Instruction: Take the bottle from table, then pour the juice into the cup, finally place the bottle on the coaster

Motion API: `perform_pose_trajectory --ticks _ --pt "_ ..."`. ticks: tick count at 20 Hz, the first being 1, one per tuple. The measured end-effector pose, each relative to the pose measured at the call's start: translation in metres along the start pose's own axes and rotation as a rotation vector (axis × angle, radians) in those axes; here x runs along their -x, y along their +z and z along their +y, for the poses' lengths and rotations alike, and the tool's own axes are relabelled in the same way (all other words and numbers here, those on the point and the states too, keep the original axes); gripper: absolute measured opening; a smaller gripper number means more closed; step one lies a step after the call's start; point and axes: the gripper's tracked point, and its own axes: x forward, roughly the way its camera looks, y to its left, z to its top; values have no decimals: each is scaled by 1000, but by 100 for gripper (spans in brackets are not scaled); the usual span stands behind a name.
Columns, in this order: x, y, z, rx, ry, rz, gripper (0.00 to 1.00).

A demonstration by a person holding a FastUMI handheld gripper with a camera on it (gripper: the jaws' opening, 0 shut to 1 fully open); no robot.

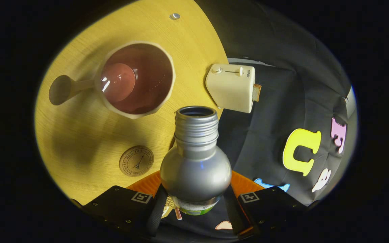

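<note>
My gripper (194,202) is shut on a silver metal bottle (196,165), one finger on each side of its body. The bottle has no cap, and its threaded open mouth (196,113) points ahead, tipped toward the cup. The cream cup (137,79), with a dark reddish inside and a side handle (67,88), stands on the yellow wooden table (89,135) beyond the bottle and to the left of its mouth. A round cork coaster (136,161) lies flat on the table, left of the bottle's shoulder and close to my left finger.
A cream toy toaster (231,87) with a slice in it stands at the table's edge, right of the cup and beyond the bottle mouth. The black booth cloth hangs past the table edge on the right. A small metal stud (174,16) sits far across the table.
</note>
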Motion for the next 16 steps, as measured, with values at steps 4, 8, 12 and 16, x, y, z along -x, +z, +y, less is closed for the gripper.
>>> perform_pose_trajectory --ticks 4,8,12,16 --pt "1 1 -3 39 -6 -2 80" --pt "1 3 -9 79 -19 -7 80" --pt "1 6 -12 114 -26 -14 80" --pt "-1 8 -15 154 -40 -16 80"
